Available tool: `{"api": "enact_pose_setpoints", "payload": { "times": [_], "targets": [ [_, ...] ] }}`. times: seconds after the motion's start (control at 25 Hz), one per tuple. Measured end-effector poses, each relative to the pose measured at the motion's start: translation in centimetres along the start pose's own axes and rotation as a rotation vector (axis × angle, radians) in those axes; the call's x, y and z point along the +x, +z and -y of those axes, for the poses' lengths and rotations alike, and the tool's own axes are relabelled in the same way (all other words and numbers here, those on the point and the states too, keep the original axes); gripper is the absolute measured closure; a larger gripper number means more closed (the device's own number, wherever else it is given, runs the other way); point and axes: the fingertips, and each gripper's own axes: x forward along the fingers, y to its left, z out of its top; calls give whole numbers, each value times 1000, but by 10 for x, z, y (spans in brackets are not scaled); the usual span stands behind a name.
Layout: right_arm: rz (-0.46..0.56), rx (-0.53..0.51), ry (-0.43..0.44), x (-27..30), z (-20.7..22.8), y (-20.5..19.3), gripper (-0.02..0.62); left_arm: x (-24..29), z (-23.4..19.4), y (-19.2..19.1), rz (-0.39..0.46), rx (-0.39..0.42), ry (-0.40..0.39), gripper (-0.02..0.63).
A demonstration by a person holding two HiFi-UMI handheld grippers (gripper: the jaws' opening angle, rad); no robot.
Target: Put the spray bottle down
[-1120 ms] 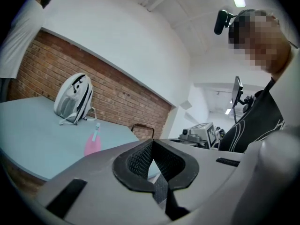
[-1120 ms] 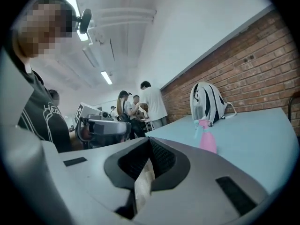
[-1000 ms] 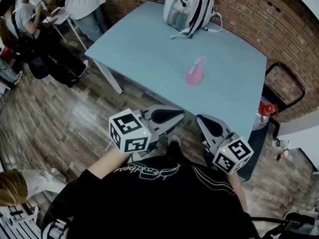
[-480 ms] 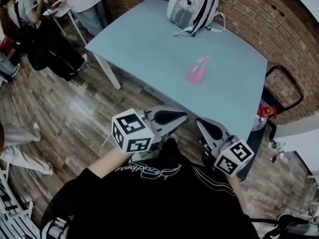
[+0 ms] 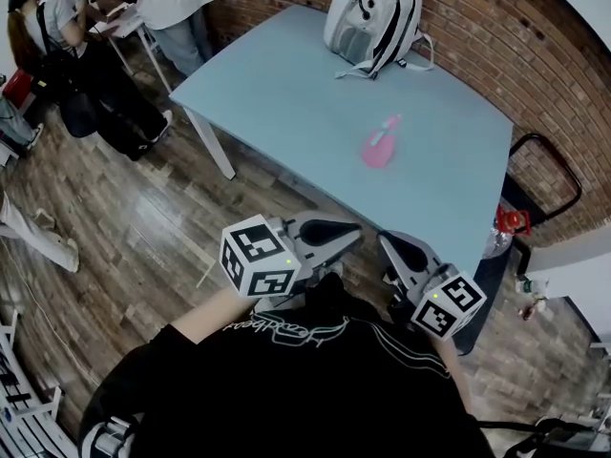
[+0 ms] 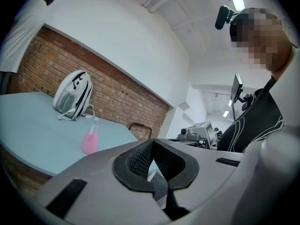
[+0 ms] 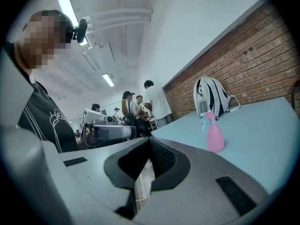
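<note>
while upright on table (image 5: pixel 286 93), spray bottle (image 5: pixel 378 147) nozzle-up; left fingers (image 6: pixel 137 159), right fingers (image 7: pixel 162 156) closed, empty

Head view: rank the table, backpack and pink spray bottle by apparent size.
1. table, by far the largest
2. backpack
3. spray bottle, smallest

The gaps are clear, with no near ties. The backpack sits farther from the camera yet looks bigger than the bottle.

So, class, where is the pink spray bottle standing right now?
In the head view the pink spray bottle stands upright on the light blue table, right of its middle, between the white backpack and the table's near edge.
</note>
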Motion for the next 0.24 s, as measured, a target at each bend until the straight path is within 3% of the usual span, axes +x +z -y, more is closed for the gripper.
{"api": "enact_pose_setpoints", "payload": {
  "times": [0.24],
  "targets": [
    [18, -1, 2, 1, 8, 5, 581, 1, -7, 3, 7, 0, 10, 600]
  ]
}}
